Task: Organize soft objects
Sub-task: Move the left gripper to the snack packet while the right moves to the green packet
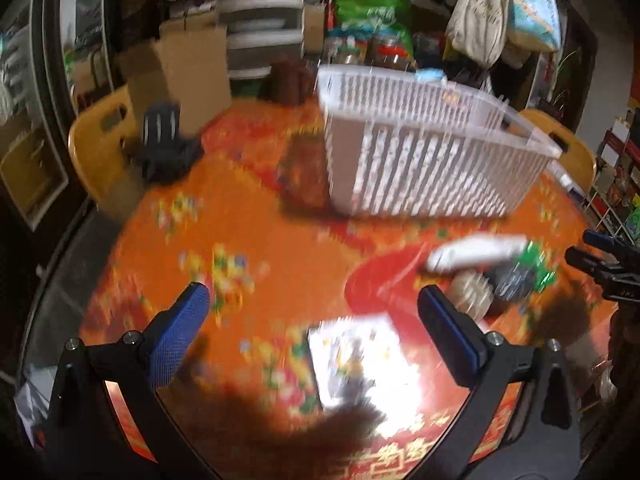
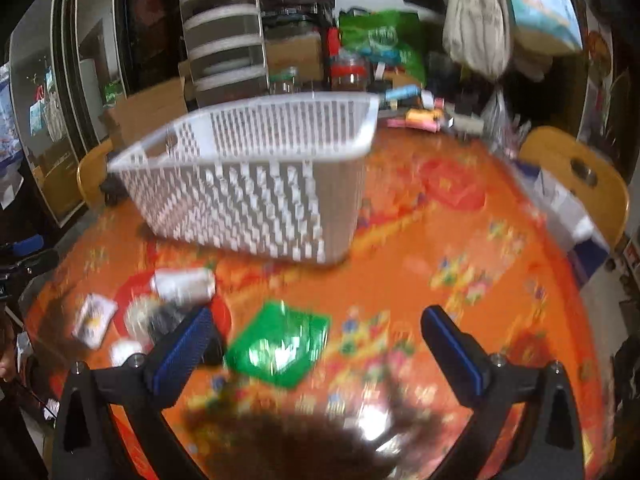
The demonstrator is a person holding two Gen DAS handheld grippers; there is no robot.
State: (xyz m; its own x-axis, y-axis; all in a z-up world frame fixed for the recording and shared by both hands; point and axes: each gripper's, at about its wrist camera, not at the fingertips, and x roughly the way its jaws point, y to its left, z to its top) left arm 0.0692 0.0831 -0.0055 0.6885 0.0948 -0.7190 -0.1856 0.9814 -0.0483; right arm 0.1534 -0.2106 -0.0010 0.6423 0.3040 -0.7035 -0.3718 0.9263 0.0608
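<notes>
A white slatted plastic basket (image 1: 432,148) (image 2: 256,184) stands on the round orange table (image 1: 240,216) (image 2: 460,248). A shiny white packet (image 1: 356,360) (image 2: 94,320) lies on the table just beyond my left gripper (image 1: 314,304), which is open and empty above it. A white roll (image 1: 476,252) (image 2: 184,286), a dark bundle (image 1: 512,280) (image 2: 160,320) and a green packet (image 1: 540,264) (image 2: 280,344) lie together. My right gripper (image 2: 316,320) is open and empty, with the green packet between its fingers' lines and below them. Both views are blurred.
Yellow chairs (image 1: 100,148) (image 2: 576,176) stand around the table. A black object (image 1: 164,140) sits at the far left edge. Cardboard boxes (image 1: 180,76), drawers (image 2: 220,40), bags (image 2: 476,20) and jars crowd the back. The right gripper shows at the left wrist view's right edge (image 1: 608,264).
</notes>
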